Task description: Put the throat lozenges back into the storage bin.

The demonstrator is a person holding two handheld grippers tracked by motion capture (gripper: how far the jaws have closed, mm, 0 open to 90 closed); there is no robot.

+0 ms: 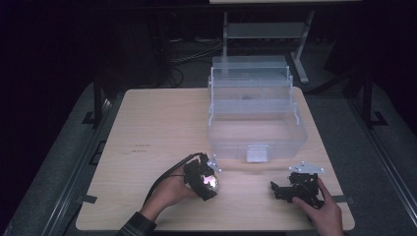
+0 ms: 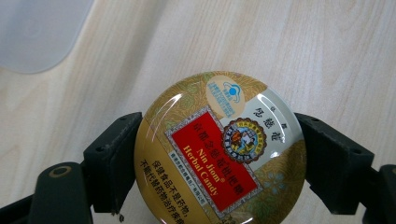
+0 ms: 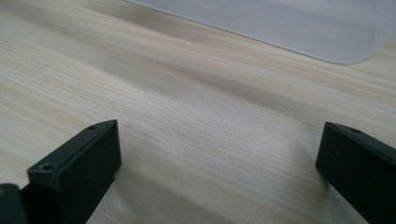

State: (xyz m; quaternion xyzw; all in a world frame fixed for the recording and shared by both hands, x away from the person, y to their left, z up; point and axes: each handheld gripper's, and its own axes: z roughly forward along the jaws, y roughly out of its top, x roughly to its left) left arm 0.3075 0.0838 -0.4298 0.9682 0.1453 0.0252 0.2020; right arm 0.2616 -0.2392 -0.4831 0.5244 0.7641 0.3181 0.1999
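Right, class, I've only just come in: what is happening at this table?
A person at a wooden table holds a gripper in each hand. The left gripper is shut on a round candy tin, a jaw on either side, just above the table. The right gripper is open with bare table between its jaws. A clear plastic box with stepped trays stands open at the far side, and the tin is not in it.

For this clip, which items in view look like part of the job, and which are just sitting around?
In play:
- candy tin, clamped in the left gripper
- clear box on the table, probably where the tin is headed
- right gripper, open and holding nothing

Lying about:
- metal stand on the floor behind the table
- cables on the floor
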